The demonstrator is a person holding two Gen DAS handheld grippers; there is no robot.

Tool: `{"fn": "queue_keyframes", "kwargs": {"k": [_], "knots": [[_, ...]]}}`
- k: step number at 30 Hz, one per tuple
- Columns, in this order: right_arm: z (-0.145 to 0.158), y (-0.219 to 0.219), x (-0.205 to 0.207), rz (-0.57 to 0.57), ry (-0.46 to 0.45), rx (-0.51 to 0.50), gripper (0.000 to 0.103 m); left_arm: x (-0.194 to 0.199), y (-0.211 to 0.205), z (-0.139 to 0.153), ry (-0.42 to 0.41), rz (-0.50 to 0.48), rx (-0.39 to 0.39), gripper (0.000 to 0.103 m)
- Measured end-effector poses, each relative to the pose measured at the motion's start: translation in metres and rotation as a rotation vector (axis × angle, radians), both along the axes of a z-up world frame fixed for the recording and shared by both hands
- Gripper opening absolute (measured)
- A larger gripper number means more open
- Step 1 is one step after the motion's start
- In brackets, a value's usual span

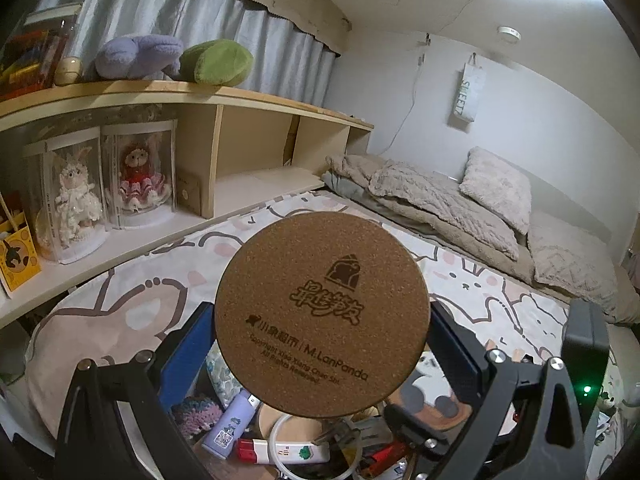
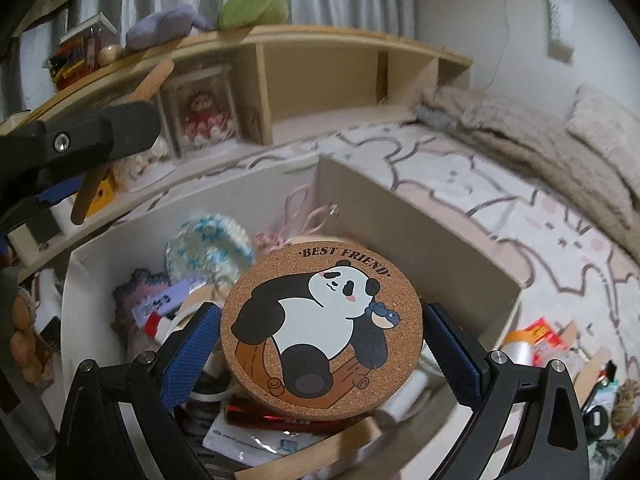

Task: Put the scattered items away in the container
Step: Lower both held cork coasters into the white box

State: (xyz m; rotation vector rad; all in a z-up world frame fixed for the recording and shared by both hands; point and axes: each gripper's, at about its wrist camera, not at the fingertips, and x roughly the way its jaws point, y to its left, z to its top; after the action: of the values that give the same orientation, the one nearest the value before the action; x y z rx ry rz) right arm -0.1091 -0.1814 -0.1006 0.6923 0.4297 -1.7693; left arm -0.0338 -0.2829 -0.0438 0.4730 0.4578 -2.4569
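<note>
My left gripper [image 1: 322, 320] is shut on a round cork coaster [image 1: 320, 316], held edge to edge with its printed logo side toward the camera, above the container's contents [image 1: 256, 432]. In the right wrist view my right gripper [image 2: 322, 320] stands over the open white box [image 2: 440, 248], jaws spread wide; a panda cork coaster [image 2: 320, 328] sits between them with small gaps at both blue pads [image 2: 192, 348]. The box holds crocheted pieces [image 2: 208, 244], tubes and packets. The left gripper's body [image 2: 72, 140] shows at the upper left, holding the coaster edge-on.
A wooden shelf [image 1: 200, 100] with doll cases [image 1: 136, 176] and plush toys runs along the left. The box sits on a patterned bedspread [image 2: 500, 216]. Blankets and a pillow [image 1: 496, 188] lie at the far end. Loose items [image 2: 548, 340] are scattered on the bed right of the box.
</note>
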Motion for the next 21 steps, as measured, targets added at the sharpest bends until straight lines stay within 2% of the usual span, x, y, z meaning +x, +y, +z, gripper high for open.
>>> {"fn": "queue_keyframes", "kwargs": {"k": [10,21], "knots": [[-0.011,-0.007,0.003,0.001,-0.011,0.077,0.1,-0.002,-0.008,-0.008,-0.025,0.017,0.023,0.101],[-0.014,-0.002,0.002,0.006,-0.027,0.084,0.103,-0.008,-0.008,-0.013,-0.054,0.014,0.014,0.101]]}}
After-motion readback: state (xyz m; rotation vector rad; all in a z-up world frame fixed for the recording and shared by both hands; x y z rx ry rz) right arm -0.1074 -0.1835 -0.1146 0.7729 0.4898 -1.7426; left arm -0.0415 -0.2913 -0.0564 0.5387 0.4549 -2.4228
